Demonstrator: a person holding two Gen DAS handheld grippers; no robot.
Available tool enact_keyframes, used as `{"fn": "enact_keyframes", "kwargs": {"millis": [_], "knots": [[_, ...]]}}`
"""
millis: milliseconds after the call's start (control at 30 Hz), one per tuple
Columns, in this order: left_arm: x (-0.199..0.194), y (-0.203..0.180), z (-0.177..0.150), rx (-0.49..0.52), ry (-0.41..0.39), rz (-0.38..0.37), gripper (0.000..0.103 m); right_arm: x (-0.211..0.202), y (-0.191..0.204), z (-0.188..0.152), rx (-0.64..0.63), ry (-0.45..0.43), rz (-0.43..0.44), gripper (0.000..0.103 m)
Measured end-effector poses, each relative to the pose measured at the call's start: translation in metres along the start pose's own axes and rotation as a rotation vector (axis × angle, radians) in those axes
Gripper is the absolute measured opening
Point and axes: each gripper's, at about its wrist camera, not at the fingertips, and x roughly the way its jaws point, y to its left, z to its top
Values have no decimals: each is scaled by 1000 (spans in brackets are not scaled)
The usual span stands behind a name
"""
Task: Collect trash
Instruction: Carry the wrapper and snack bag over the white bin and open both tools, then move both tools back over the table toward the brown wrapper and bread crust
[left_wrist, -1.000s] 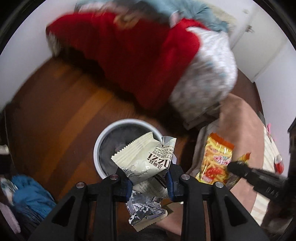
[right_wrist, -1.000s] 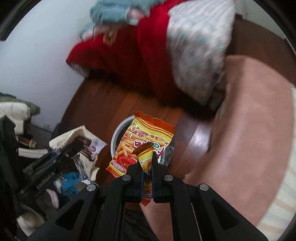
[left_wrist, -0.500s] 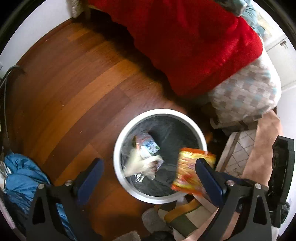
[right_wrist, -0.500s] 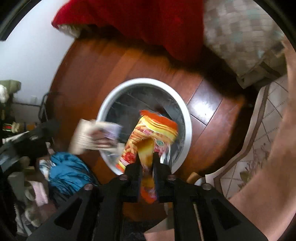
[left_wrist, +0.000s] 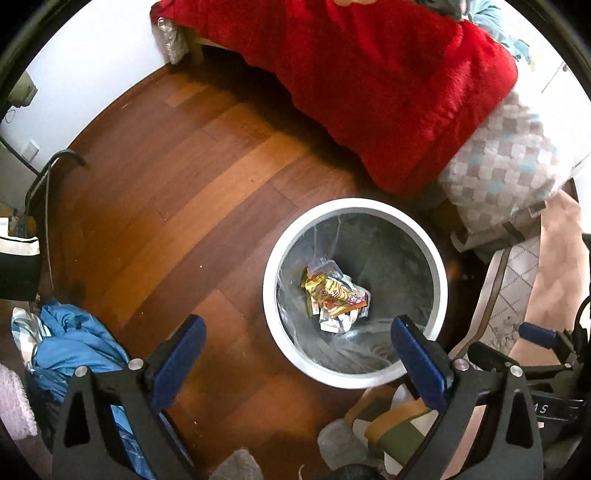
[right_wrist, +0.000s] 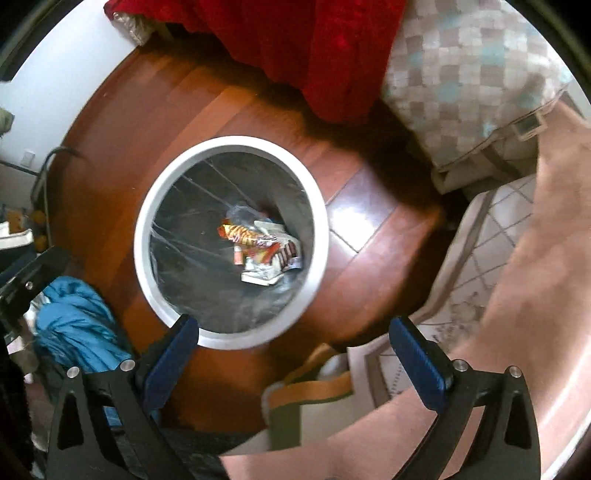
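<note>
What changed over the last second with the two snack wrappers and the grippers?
Both were let go. The left gripper released the white cookie wrapper, the right gripper, jaws opening, the orange snack bag; both now lie in the white bin. Both grippers came down over it, empty. Bin, red blanket and blue cloth stayed put.

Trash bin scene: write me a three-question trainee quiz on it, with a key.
1. True or false: the white trash bin stands on a wooden floor.
2. Where do the snack wrappers lie? A) at the bottom of the bin B) on the floor C) between the jaws of the left gripper
3. Fill in: the blanket hanging beyond the bin is ____ in colour.

Key:
1. True.
2. A. The left gripper and the right gripper are both empty; the right's jaws are opening.
3. Red.
</note>
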Motion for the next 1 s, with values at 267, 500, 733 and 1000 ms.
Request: {"fn": "enact_keyframes", "kwargs": {"millis": [267, 500, 733, 1000], "knots": [[-25, -12, -11, 33, -34, 0, 102, -23, 0, -16, 12, -41, -21, 103], [-67, -17, -20, 57, -99, -6, 102, -63, -1, -30, 13, -112, -15, 103], [-123, -21, -36, 69, -181, -14, 102, -124, 3, -56, 7, -214, 8, 103], [-188, -32, -67, 86, -254, 8, 102, -195, 5, -96, 16, -331, 72, 103]]}}
